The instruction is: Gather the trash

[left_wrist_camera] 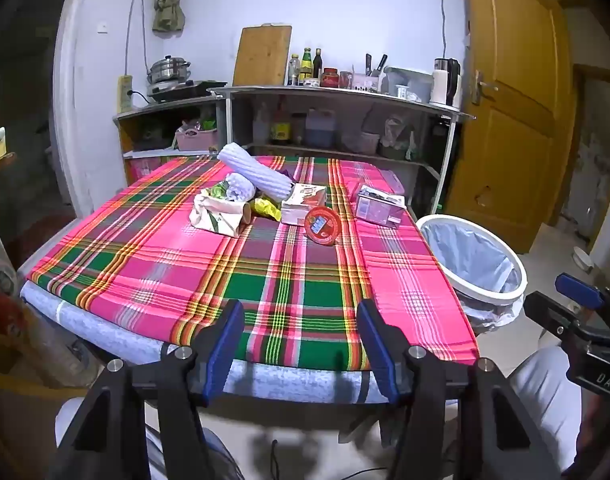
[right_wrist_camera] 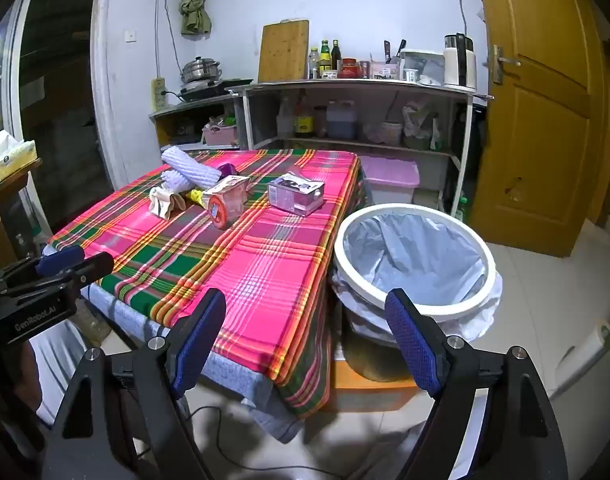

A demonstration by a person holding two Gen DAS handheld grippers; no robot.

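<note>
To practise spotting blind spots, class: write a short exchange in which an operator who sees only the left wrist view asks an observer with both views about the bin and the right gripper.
Operator: What does the bin stand on?
Observer: The bin stands raised on an orange box.
Operator: Are the right gripper's jaws free?
Observer: Yes. The right gripper has its jaws wide open, with nothing between them.

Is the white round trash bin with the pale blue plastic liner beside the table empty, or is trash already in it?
Empty, as far as visible: the white round trash bin shows only its pale blue liner; its very bottom is hidden.
</note>
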